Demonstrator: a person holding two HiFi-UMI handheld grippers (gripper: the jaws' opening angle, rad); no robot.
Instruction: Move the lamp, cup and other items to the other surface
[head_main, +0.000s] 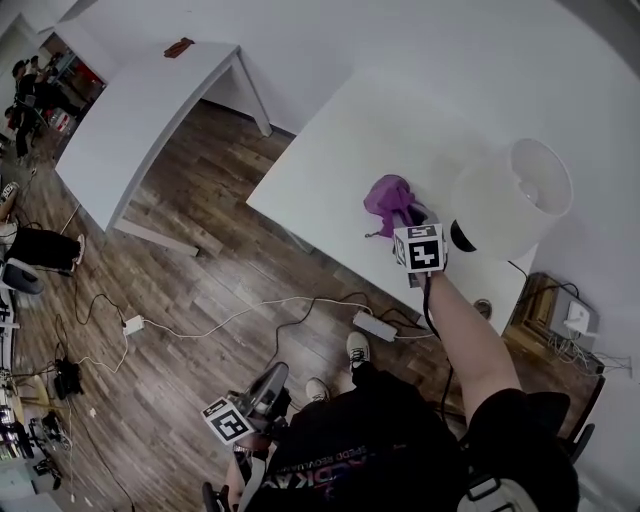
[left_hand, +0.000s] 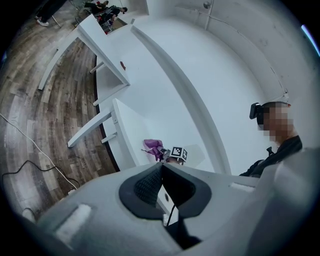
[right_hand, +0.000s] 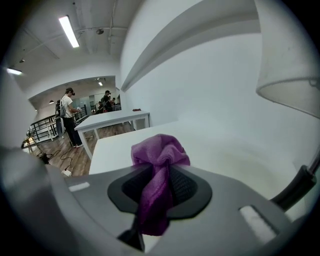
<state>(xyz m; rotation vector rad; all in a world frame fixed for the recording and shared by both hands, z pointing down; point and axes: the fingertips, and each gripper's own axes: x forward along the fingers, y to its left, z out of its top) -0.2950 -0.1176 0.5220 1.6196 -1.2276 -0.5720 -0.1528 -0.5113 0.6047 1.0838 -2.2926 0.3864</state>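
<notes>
Head view: right tongs (head_main: 402, 216) grip purple cloth (head_main: 390, 198) just left of lamp (head_main: 512, 198), over the same white table (head_main: 320, 150). Left tongs (head_main: 272, 380) sit well away from lamp, low over wood floor (head_main: 200, 290).

Left gripper view: left tongs closed, tips meeting, nothing btwn them. Cloth shows far off, lamp side.

Right gripper view: pads pinch cloth mid-length, bunched end sticking out past tips. Lamp close at right.

Your head view looks down on the table (head_main: 340, 140); right gripper view close, left far; all share the cloth (head_main: 388, 200)
</notes>
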